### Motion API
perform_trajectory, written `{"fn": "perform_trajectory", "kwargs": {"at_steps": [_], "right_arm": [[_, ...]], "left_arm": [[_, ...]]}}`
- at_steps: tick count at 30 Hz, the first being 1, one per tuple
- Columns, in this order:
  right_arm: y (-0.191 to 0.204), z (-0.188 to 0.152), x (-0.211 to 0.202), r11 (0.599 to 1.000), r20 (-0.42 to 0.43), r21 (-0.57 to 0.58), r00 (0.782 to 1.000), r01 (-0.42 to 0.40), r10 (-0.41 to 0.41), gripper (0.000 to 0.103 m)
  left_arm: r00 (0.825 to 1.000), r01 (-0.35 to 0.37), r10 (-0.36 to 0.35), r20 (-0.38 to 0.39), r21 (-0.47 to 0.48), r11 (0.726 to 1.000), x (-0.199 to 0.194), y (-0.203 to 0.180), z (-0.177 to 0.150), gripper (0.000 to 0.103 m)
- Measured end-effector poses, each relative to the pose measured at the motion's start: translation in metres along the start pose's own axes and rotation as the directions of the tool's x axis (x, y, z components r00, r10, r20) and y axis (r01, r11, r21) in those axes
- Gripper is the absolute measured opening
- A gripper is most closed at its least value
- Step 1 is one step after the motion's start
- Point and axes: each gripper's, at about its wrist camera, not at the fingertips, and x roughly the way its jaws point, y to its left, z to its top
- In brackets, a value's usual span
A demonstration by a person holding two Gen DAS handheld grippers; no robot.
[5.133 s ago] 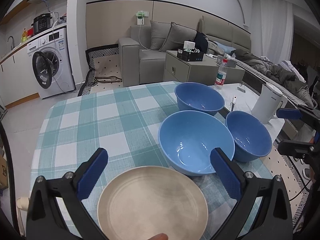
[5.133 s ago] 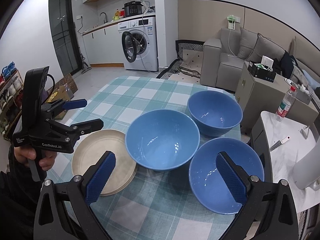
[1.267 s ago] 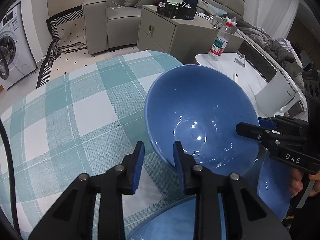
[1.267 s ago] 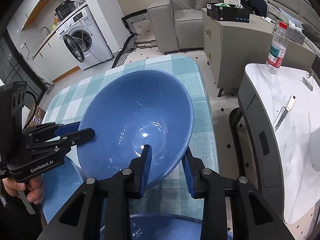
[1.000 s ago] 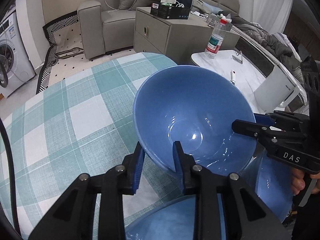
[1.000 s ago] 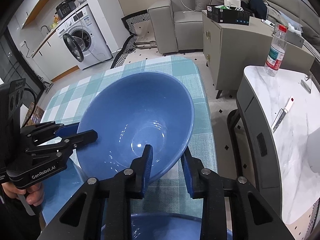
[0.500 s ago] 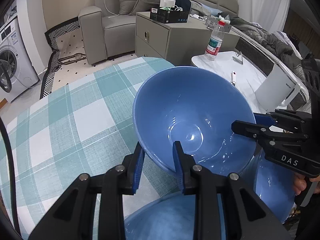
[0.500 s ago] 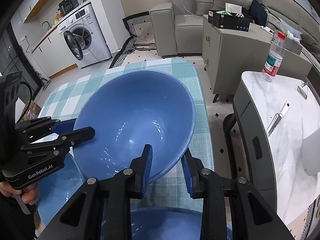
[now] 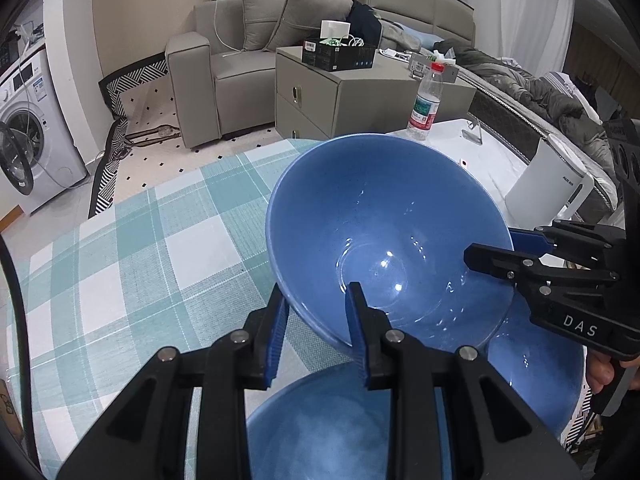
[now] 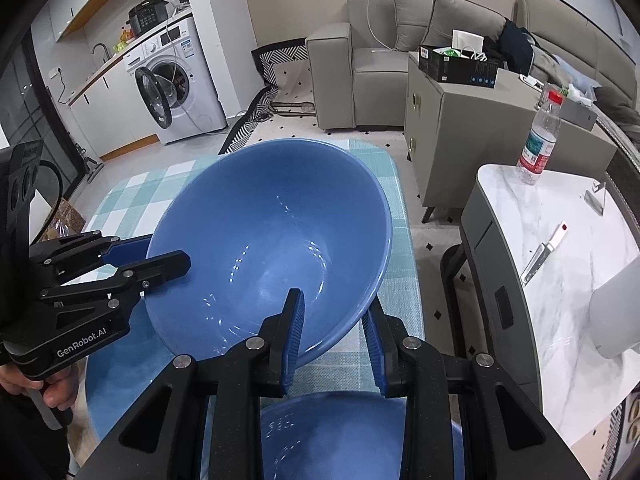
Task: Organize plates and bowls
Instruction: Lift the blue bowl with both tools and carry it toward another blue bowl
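Note:
A large blue bowl [image 9: 384,240] hangs tilted above the teal checked tablecloth [image 9: 140,248], held from two sides. My left gripper [image 9: 316,296] is shut on its near rim, one pad inside and one outside. My right gripper [image 10: 334,300] is shut on the opposite rim of the same bowl [image 10: 272,240]. Each gripper shows in the other's view: the right gripper [image 9: 492,248] at the right, the left gripper [image 10: 160,256] at the left. Two more blue bowls rest on the table below, one under my left gripper [image 9: 320,420] and one beneath the right gripper [image 9: 536,368]. The beige plate is out of view.
A marble-topped side table [image 10: 560,264] stands just right of the dining table, carrying a white kettle [image 9: 548,188], a water bottle [image 9: 426,104] and a knife [image 10: 544,252]. Beyond are a grey cabinet [image 9: 340,96], a sofa and a washing machine [image 10: 176,80].
Both grippers, open over the plate and bowls five seconds ago, now grip the far bowl. Over the last second it has risen off the cloth and tilted slightly.

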Motion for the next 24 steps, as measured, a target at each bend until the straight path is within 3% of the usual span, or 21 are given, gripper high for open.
{"fn": "perform_trajectory", "kwargs": {"at_steps": [24], "right_arm": [[0.029, -0.014, -0.067, 0.999, 0.104, -0.053, 0.995, 0.007, -0.001, 0.031]], "left_arm": [[0.993, -0.013, 0.014, 0.121, -0.003, 1.0, -0.064, -0.009, -0.018, 0.027]]}}
